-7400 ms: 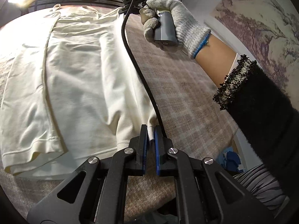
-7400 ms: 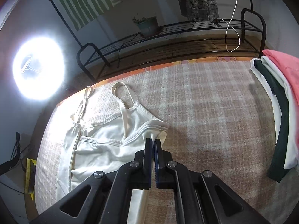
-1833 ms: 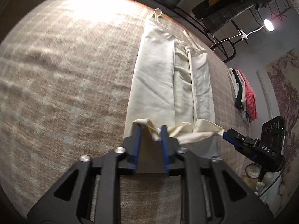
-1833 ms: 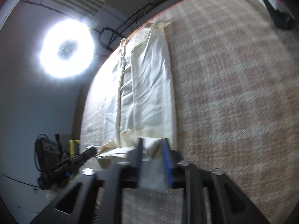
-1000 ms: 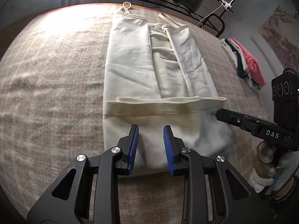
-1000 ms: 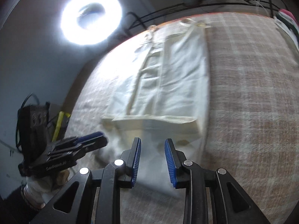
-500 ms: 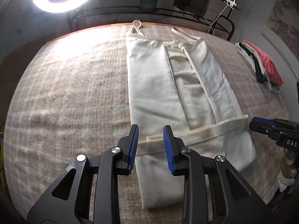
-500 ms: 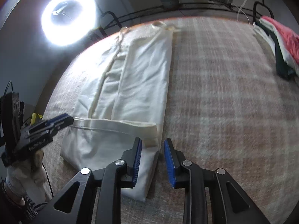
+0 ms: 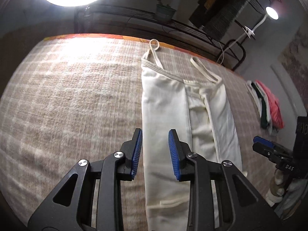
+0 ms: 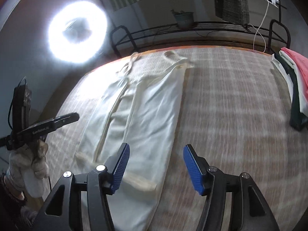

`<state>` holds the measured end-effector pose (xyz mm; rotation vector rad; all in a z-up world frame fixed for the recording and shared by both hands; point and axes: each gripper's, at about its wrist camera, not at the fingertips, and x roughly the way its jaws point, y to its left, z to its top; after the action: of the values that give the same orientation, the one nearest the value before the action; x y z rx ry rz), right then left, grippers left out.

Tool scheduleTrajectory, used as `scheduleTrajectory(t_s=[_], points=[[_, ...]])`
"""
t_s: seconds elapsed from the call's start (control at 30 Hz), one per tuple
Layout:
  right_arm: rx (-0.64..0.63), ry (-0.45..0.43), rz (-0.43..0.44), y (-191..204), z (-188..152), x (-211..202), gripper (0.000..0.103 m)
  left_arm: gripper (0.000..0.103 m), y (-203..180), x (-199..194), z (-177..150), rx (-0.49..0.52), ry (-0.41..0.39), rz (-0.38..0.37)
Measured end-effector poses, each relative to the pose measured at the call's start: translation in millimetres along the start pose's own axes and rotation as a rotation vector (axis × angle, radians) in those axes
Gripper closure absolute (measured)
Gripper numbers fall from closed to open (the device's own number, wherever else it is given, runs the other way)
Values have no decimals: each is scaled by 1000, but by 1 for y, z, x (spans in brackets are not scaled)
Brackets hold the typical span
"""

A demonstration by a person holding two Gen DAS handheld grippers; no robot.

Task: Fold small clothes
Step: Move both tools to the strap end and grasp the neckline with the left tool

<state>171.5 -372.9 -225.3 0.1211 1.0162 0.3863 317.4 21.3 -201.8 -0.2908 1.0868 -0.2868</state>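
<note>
Lying lengthwise on the beige plaid blanket (image 9: pixel 77 100): cream strappy camisole (image 9: pixel 163 104), sides folded inward; left gripper (image 9: pixel 155 150) and right gripper (image 10: pixel 155 165) parted, nothing held.

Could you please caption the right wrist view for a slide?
Right gripper, jaws open, above cream camisole folded lengthwise on plaid cloth.

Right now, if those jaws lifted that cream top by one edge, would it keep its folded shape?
Probably not. The cream top looks thin and creased, so it would likely droop and unfold. Its narrow straps would probably dangle. It seems light, lying flat on the checked blanket.
</note>
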Motion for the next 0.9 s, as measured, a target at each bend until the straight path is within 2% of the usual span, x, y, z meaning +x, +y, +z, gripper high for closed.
scheduleTrajectory(t_s=[0.17, 0.37, 0.47, 0.5, 0.53, 0.6, 0.7, 0.8, 0.9], points=[[69, -31, 46, -25, 37, 23, 43, 75, 14, 26, 23, -23, 4, -16], [78, -42, 87, -44, 74, 62, 43, 75, 21, 57, 46, -67, 2, -62], [69, -34, 93, -46, 87, 78, 46, 75, 19, 75, 53, -66, 16, -69], [50, -26, 81, -44, 91, 84, 51, 75, 17, 80, 53, -57, 18, -67], [34, -16, 70, -43, 93, 89, 63, 75, 14, 84, 54, -41, 15, -57], [9, 23, 50, -42, 98, 102, 77, 75, 10, 86, 56, -12, -6, -31], [-11, 15, 13, -44, 101, 102, 95, 75, 8, 89, 57, 7, -18, -20], [0, 2, 9, -51, 104, 99, 96, 75, 11, 90, 60, 3, -15, -36], [-30, 10, 22, -53, 106, 99, 92, 75, 13, 90, 63, -6, -14, -45]])
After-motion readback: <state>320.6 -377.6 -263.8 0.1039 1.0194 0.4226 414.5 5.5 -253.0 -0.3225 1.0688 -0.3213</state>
